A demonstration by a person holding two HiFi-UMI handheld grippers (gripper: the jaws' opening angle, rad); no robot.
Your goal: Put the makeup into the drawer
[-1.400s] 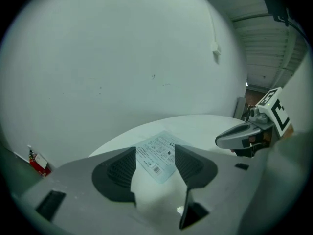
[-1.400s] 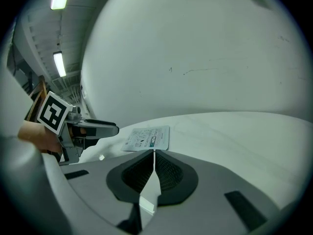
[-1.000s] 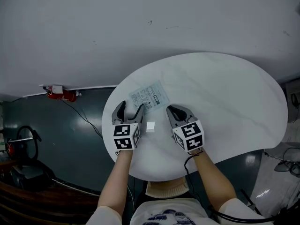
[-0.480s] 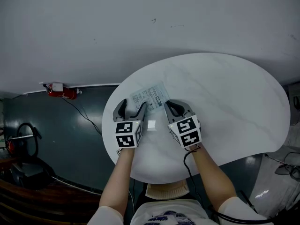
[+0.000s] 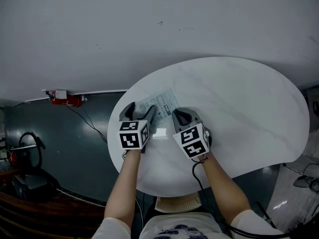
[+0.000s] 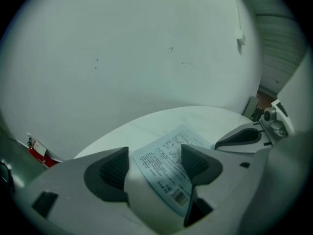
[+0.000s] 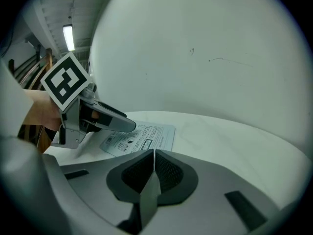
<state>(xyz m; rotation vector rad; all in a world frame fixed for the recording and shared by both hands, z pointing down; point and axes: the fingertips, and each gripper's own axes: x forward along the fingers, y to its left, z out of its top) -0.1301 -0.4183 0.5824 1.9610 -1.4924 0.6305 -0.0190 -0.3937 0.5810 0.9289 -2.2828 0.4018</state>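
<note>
While the left tool (image 5: 141,109) gapes toward the packet (image 5: 162,100), the right tool (image 5: 181,115) is closed.

Likely a bare workroom or lab. A plain wall (image 5: 149,24), dark floor (image 5: 75,153), red extinguisher (image 5: 67,101), loose cable (image 5: 88,126) and tube light (image 7: 68,37) surround one white table (image 5: 239,108).

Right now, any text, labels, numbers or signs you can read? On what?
None can be quoted.
Flat packet on the table: dense printed lines and a barcode, all too small to read.
Marker cubes: black-and-white square patterns only, no letters or numbers.
Red object on the floor: too small to tell whether it has a label.
</note>
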